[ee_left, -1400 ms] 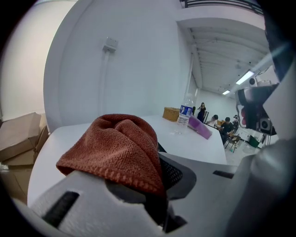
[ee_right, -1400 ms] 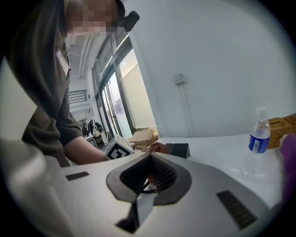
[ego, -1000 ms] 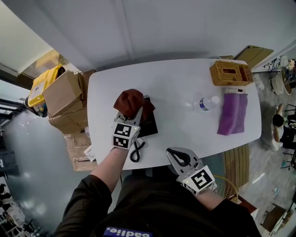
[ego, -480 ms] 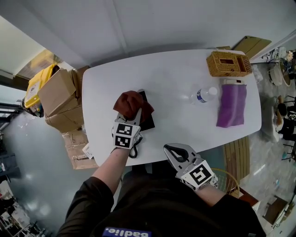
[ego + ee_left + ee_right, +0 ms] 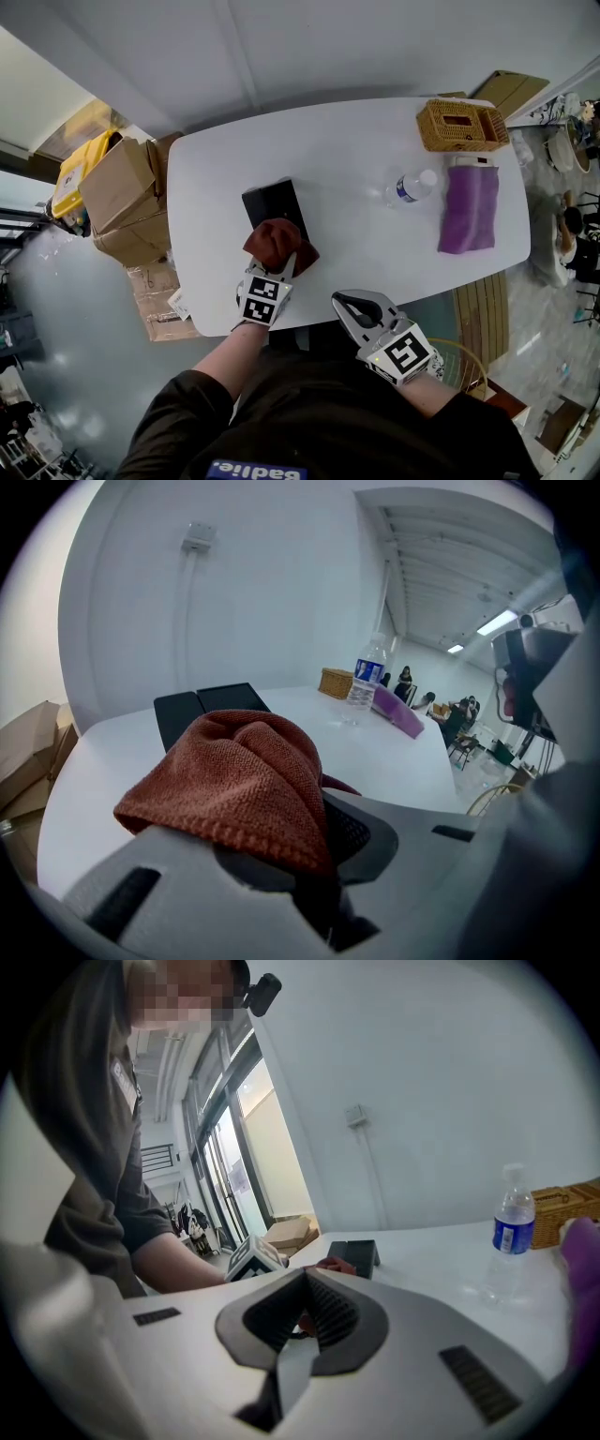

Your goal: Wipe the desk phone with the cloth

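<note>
the left gripper (image 5: 281, 267) pinches the bunched rust-red cloth (image 5: 277, 244) between its jaws, and the cloth sits over the near end of the black desk phone (image 5: 268, 202), close to the near edge of the white table (image 5: 356, 155), toward its left end. the right gripper (image 5: 352, 306) hangs at that same near edge, jaws pressed together on nothing.

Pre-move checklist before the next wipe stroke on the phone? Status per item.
1. Left gripper grip on cloth: ok, jaws shut on it.
2. Cloth over desk phone: ok, it covers the near end; the far part is bare.
3. Right gripper clear: ok, shut, empty, at the near edge of the table.
4. Water bottle out of the stroke path: ok, well off to the right.
5. Cloth pressing on the phone: cannot tell.
</note>
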Demonstrator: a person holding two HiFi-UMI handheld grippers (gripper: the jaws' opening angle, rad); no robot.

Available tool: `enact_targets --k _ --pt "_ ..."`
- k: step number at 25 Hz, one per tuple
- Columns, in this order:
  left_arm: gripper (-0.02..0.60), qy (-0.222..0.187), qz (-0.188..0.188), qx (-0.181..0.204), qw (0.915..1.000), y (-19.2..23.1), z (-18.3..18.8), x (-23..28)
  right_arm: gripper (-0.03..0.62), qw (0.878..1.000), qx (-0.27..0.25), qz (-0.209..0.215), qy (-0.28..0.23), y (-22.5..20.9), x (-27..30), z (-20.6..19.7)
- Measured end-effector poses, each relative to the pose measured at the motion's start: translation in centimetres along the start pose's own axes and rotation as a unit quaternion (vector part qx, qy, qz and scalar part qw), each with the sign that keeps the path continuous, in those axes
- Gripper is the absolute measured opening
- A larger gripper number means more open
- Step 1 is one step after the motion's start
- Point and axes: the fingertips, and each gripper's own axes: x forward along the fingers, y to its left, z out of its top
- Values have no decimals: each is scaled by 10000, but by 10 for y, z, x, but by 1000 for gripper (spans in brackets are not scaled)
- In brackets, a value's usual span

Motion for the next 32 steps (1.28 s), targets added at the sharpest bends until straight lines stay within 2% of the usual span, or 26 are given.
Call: enact_targets --k 4,11,14,17,23,32 --pt "58 -39 -30 -15 10000 -6 3 -6 26 9999 22 -81 -107 -7 -6 0" --pt "57 -655 233 236 9973 25 81 -15 28 9995 136 -155 -240 -15 -14 3" --pt "57 -850 331 198 9956 41 112 -9 26 9993 133 -201 -269 -21 -15 7" --pt "57 -898 386 64 9952 55 128 4 26 9992 115 -248 -291 -27 -18 10" --pt "57 -711 412 -132 9965 63 126 27 28 9991 180 -340 -170 -34 -24 1" --pt "57 -350 163 -328 9987 25 68 29 28 9995 182 -250 -119 -29 -22 -2"
